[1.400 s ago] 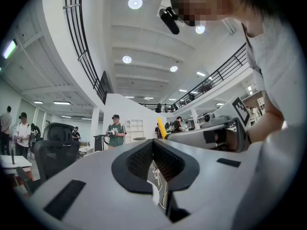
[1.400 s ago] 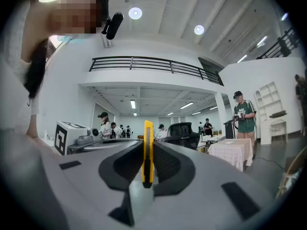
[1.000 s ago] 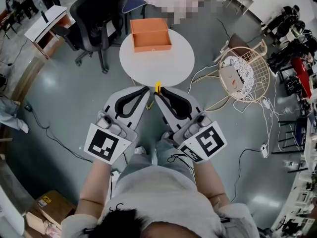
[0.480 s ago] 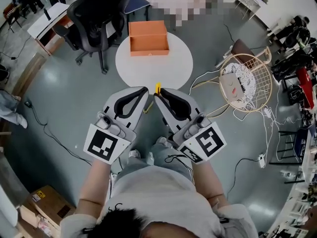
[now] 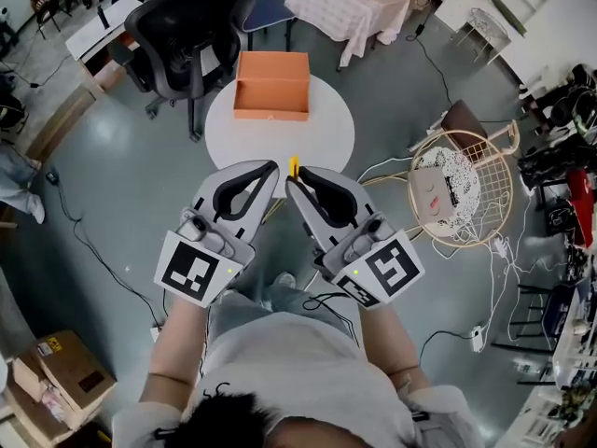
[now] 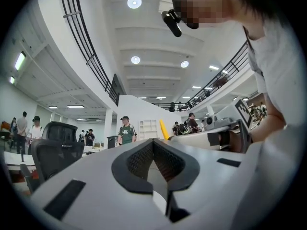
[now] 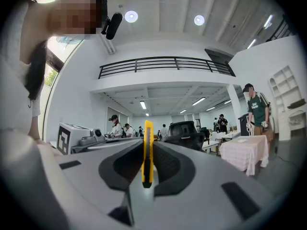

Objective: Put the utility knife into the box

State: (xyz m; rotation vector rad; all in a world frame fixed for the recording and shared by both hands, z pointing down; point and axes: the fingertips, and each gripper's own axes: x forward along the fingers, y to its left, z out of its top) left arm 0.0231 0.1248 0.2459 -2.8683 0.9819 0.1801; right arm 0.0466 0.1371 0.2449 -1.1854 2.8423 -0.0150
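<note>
Knife gripped, box not yet reached
Right hand-held gripper (image 5: 292, 180) is clamped on the yellow utility knife (image 5: 293, 164); left hand-held gripper (image 5: 272, 168), just beside it, is closed and empty. Ahead, the orange box (image 5: 271, 85) sits open on the counter (image 5: 280, 143); carrying and dropping remain.

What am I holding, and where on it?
The right claw grips the yellow utility knife around its mid-body, one end sticking out past the tips. The left claw is shut, empty.

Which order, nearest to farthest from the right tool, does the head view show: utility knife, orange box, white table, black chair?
1. Utility knife, held in the right tool.
2. White table, just ahead.
3. Orange box, on the table's far side.
4. Black chair, beyond, left.
</note>
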